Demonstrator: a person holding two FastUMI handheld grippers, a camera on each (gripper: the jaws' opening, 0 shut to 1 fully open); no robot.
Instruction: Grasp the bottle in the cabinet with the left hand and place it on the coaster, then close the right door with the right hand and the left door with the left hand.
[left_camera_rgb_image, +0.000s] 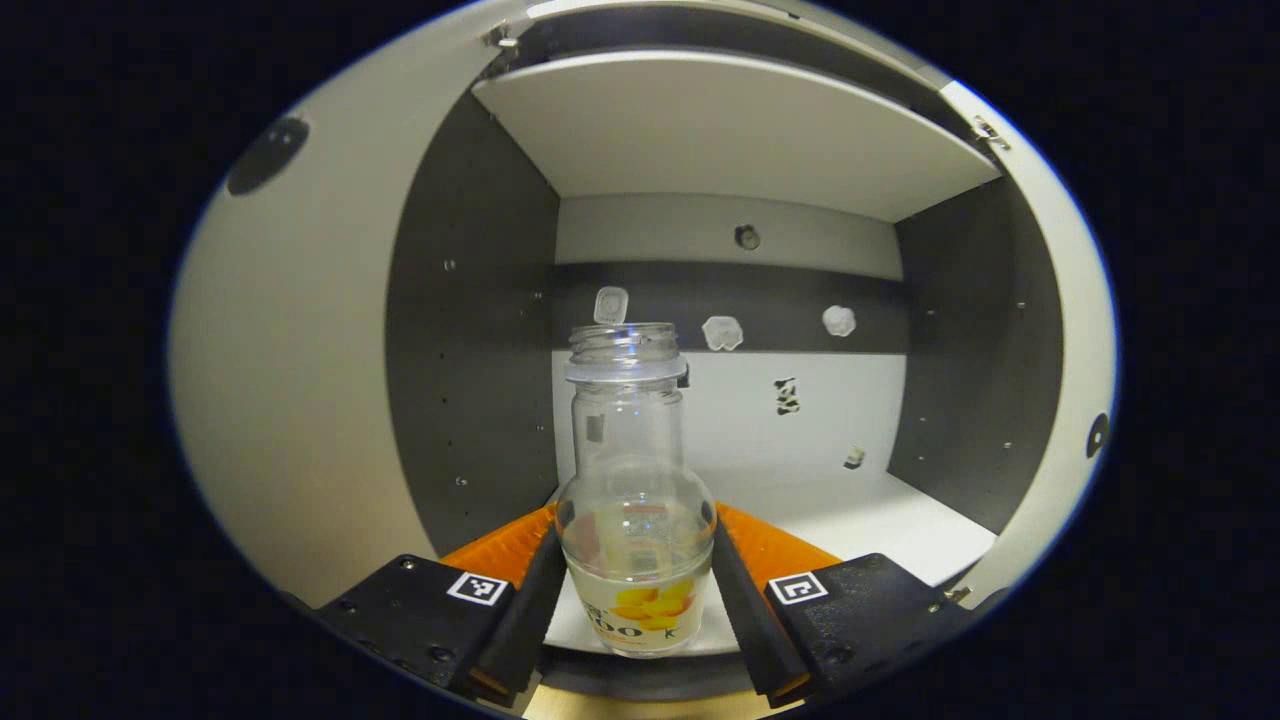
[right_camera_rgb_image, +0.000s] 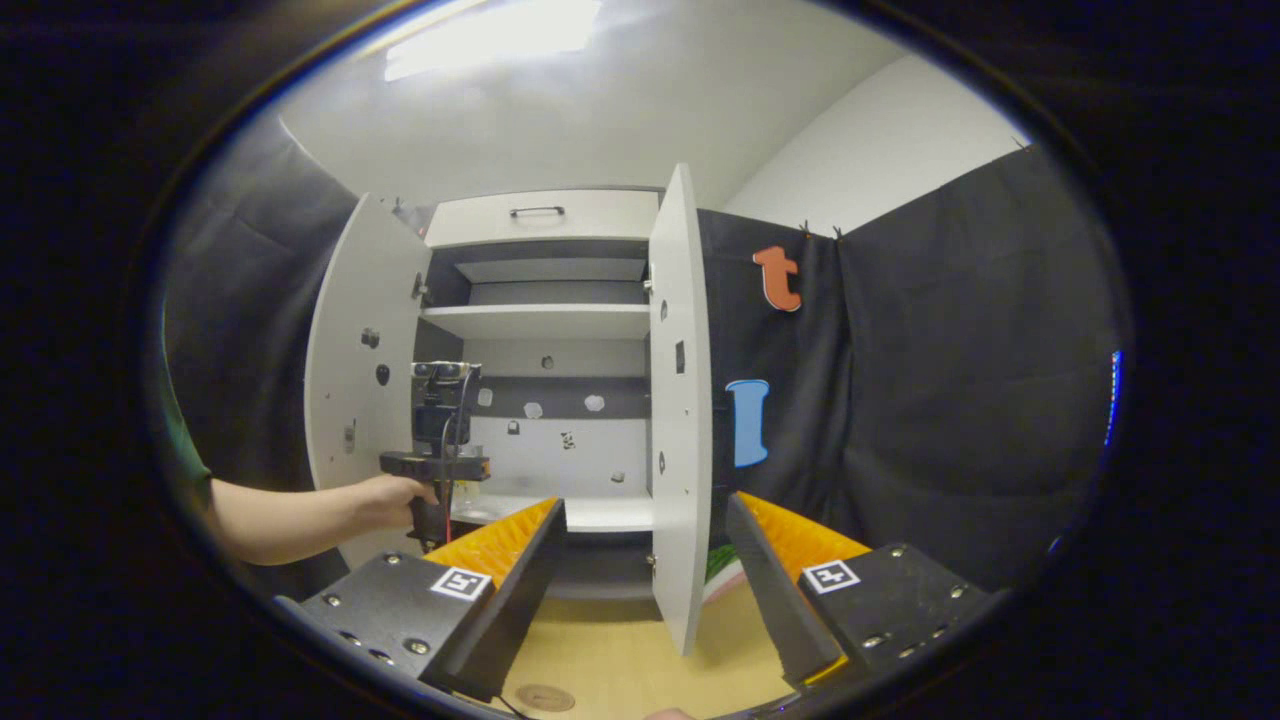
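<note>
- Bottle (left_camera_rgb_image: 637, 520): clear glass, no cap, upright at the front edge of the cabinet's bottom shelf (left_camera_rgb_image: 880, 520), at 6 o'clock in the left gripper view. A little pale liquid in the belly, label with a yellow flower low on it.
- Left gripper (left_camera_rgb_image: 637, 560): 1 finger on each side of the bottle's belly, both look pressed against the glass; bottle base on the shelf.
- Cabinet (right_camera_rgb_image: 545, 320): both doors open. Left door (left_camera_rgb_image: 300, 380) at 9 o'clock, right door (left_camera_rgb_image: 1060, 380) at 3 o'clock in the left gripper view.
- Right gripper (right_camera_rgb_image: 645, 560): jaws wide, nothing held; the right door's edge stands between the fingers, farther off.
- A hand (right_camera_rgb_image: 390, 500) at 8 o'clock in the right gripper view holds the left gripper at the cabinet mouth.
- Coaster (right_camera_rgb_image: 545, 697): round, on the wooden table (right_camera_rgb_image: 650, 650), at 6 o'clock in the right gripper view.
</note>
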